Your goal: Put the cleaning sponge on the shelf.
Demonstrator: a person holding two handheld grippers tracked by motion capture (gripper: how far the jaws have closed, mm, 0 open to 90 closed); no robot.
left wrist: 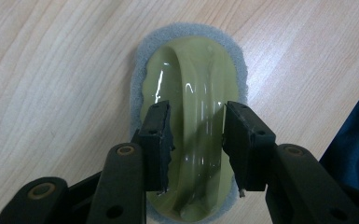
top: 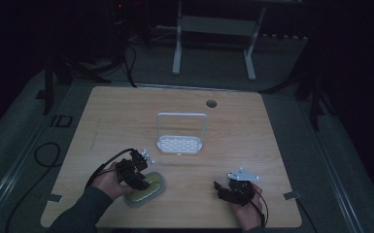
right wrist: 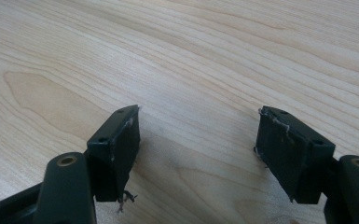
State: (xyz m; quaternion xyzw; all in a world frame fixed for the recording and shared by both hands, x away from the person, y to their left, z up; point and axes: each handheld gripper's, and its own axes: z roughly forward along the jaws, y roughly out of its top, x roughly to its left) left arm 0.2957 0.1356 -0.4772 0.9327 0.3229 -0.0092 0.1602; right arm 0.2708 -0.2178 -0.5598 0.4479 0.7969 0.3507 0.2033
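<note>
- Straddling the olive handle (left wrist: 200,116) of the scrubber (left wrist: 191,51), the left fingers (left wrist: 156,140) stand wide apart, one on each side of the raised ridge; no pad appears to press on it yet, so nothing is held.
- Left gripper (top: 135,171) points down over the scrubber (top: 145,190), which lies flat at the near-left part of the table (top: 252,136), grey foam pad underneath.
- To grip well, I judge the fingers should stay centred along the ridge, sink low enough to catch its sides, and squeeze evenly; the glossy plastic looks slippery, so a shallow or off-centre pinch could slide off or tip the pad.
- Right fingers (right wrist: 116,149) are spread wide over bare wood, holding nothing; the right gripper (top: 233,189) rests near the front-right edge, well apart from the scrubber.
- White rack (top: 180,138) stands mid-table, beyond both grippers.
</note>
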